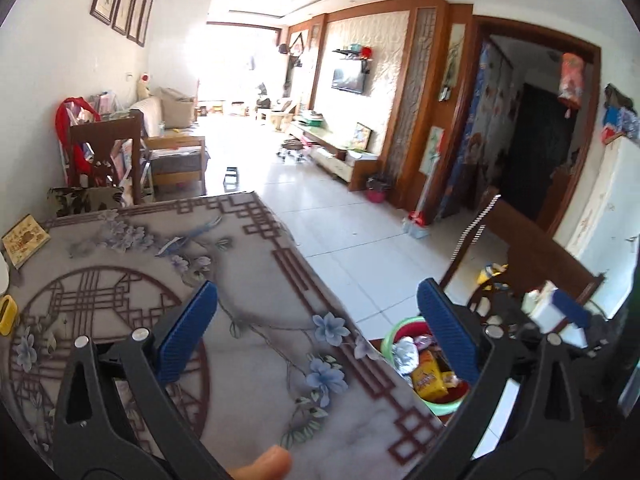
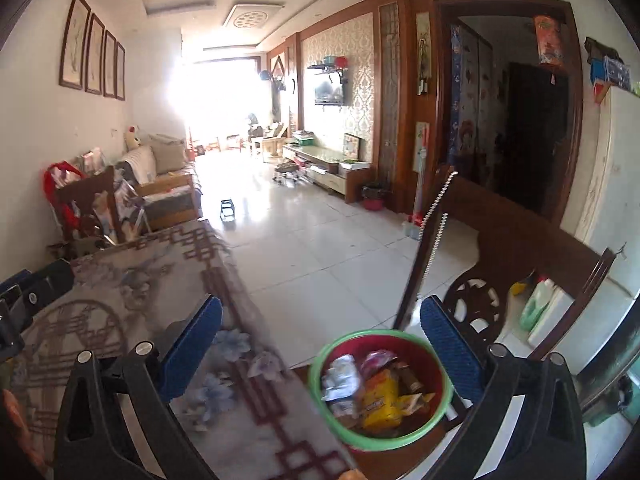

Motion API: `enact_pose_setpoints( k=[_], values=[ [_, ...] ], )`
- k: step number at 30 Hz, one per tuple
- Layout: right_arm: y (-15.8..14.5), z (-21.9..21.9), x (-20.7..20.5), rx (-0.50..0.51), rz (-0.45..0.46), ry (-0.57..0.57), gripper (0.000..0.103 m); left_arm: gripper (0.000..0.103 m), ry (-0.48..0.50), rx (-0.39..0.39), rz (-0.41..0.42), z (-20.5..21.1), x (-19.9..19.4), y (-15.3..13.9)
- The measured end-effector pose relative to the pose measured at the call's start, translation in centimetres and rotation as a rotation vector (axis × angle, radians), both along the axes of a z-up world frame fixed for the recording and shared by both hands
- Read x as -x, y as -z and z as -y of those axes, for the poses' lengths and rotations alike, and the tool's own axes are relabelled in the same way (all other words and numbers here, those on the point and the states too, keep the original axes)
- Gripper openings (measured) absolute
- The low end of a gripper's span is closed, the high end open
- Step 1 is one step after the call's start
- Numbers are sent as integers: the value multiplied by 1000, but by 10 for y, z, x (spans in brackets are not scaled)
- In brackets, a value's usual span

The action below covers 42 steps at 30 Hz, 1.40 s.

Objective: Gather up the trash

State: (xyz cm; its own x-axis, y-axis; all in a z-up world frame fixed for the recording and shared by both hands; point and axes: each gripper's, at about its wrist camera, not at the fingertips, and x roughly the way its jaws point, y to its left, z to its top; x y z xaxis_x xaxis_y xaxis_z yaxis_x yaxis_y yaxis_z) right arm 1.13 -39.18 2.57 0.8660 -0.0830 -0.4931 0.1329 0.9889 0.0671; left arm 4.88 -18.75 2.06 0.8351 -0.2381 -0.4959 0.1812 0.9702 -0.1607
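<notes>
The left claw [image 1: 318,330] is spread wide with nothing between its blue pads, hovering over the near right part of a table [image 1: 248,264] covered in a grey cloth printed with blue flowers and dark red lattice. A fingertip [image 1: 266,462] shows at the bottom edge of that view.

The right claw [image 2: 320,338] is also spread wide and holds nothing. It hangs above the table's right edge and a trash basin [image 2: 320,390] that sits just off that edge, lower than the tabletop. The basin is red inside with a green rim, and it holds crumpled wrappers, among them a yellow snack packet [image 2: 382,402] and a silvery white one [image 2: 340,376]. In the left view the same basin [image 1: 390,336] appears beside the table's corner, partly behind the claw's right finger.

A dark wooden chair [image 2: 516,236] stands just beyond the basin. On the table's far left lies a small yellow box [image 1: 25,242]. Behind, a long, bright living room stretches away with a white tiled floor [image 2: 304,248].
</notes>
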Motion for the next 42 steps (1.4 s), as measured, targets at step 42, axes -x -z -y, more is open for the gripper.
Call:
enact_pose_setpoints(
  k=[42],
  values=[
    [-4, -24, 46, -90, -138, 40, 96, 98, -87, 30, -190, -38, 34, 11]
  ],
)
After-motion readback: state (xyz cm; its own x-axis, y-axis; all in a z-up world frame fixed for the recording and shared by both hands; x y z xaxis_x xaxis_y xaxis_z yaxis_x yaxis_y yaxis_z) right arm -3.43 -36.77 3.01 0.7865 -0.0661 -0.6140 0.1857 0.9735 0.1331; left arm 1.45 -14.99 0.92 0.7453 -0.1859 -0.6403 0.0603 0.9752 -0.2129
